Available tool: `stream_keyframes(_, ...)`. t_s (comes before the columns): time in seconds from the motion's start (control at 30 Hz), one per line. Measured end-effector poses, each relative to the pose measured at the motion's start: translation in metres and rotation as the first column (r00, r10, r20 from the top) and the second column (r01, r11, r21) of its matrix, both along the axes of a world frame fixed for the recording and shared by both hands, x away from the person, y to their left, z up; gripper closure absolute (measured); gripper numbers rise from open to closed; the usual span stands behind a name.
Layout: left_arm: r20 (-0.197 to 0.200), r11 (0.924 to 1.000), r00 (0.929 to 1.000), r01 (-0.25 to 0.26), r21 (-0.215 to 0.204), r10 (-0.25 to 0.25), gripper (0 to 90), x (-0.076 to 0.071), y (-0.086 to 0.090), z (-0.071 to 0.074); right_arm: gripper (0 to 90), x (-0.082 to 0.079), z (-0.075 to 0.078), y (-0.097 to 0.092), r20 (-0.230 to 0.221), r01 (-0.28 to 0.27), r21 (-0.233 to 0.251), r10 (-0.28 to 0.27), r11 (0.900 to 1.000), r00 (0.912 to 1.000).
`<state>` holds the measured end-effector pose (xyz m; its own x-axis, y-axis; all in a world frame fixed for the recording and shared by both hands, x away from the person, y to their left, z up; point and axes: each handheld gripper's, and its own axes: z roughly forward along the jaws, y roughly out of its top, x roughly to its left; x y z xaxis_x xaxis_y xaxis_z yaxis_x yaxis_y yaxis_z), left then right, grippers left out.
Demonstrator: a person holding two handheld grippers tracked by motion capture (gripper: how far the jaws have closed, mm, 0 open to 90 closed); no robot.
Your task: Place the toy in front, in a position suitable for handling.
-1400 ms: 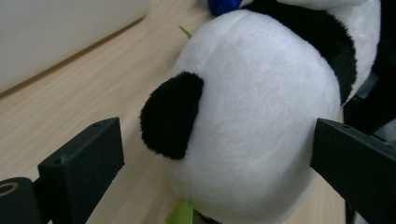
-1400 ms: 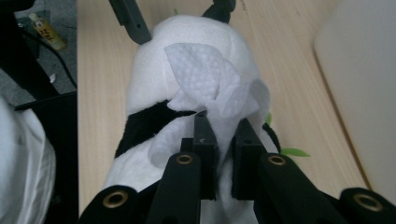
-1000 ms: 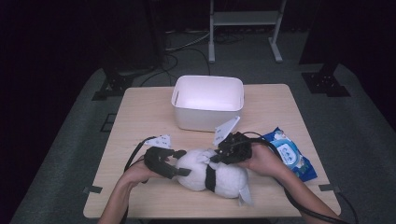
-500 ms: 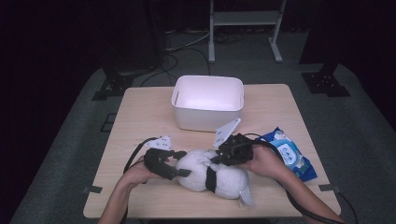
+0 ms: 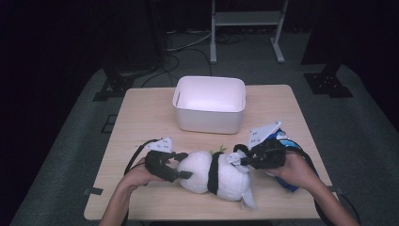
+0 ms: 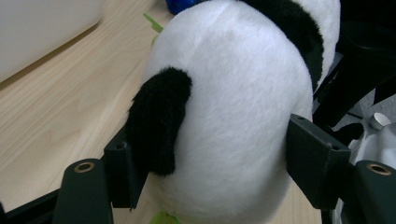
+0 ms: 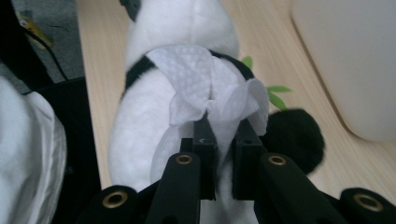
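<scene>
A black-and-white plush panda (image 5: 202, 170) lies on its side across the front of the wooden table (image 5: 141, 117). My left gripper (image 5: 181, 165) grips the panda's left end. Its jaws have just been closing, and both pads now press into the white fur (image 6: 233, 116) beside a black ear (image 6: 159, 121). My right gripper (image 5: 238, 159) is shut on a crumpled white wipe (image 7: 201, 79), which rests on the panda's right half near the black band (image 5: 214, 172).
A white plastic bin (image 5: 209, 115) stands behind the panda at mid-table. A blue wipes pack (image 5: 288, 141) lies partly under the right hand. Small green leaves (image 5: 219, 149) stick out beside the panda. A white flap (image 5: 248, 198) lies at its lower right end.
My right gripper has drawn back to the right with the wipe, along the panda. The left gripper and the panda have stayed where they were.
</scene>
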<state>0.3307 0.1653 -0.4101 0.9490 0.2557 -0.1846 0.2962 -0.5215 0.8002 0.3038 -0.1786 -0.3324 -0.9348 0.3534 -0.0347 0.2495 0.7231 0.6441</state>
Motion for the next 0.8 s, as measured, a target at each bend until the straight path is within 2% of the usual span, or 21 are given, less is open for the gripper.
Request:
stream_keyframes(0.23, 0.016, 0.9999, 0.9998, 0.010, 0.004, -0.011, 30.4, -0.002, 0.000, 0.001, 81.9, 0.019, -0.003, -0.011, -0.006, 0.067, -0.006, -0.067, 0.9977, 0.9977)
stream_keyframes(0.47, 0.021, 0.9998, 0.9996, 0.016, 0.007, -0.016, 30.9, -0.002, 0.001, 0.002, 81.9, 0.040, -0.004, -0.010, -0.017, 0.101, -0.002, -0.101, 0.9949, 0.9947)
stream_keyframes(0.63, 0.023, 0.9999, 0.9996, 0.014, 0.007, -0.014, 30.9, -0.002, 0.001, 0.002, 81.9, 0.053, -0.006, -0.004, -0.031, 0.107, -0.007, -0.107, 0.9942, 0.9937)
stream_keyframes(0.8, 0.026, 0.9999, 0.9996, 0.012, 0.008, -0.012, 30.9, -0.002, -0.001, 0.002, 81.9, 0.052, -0.004, 0.006, -0.027, 0.089, -0.010, -0.089, 0.9960, 0.9957)
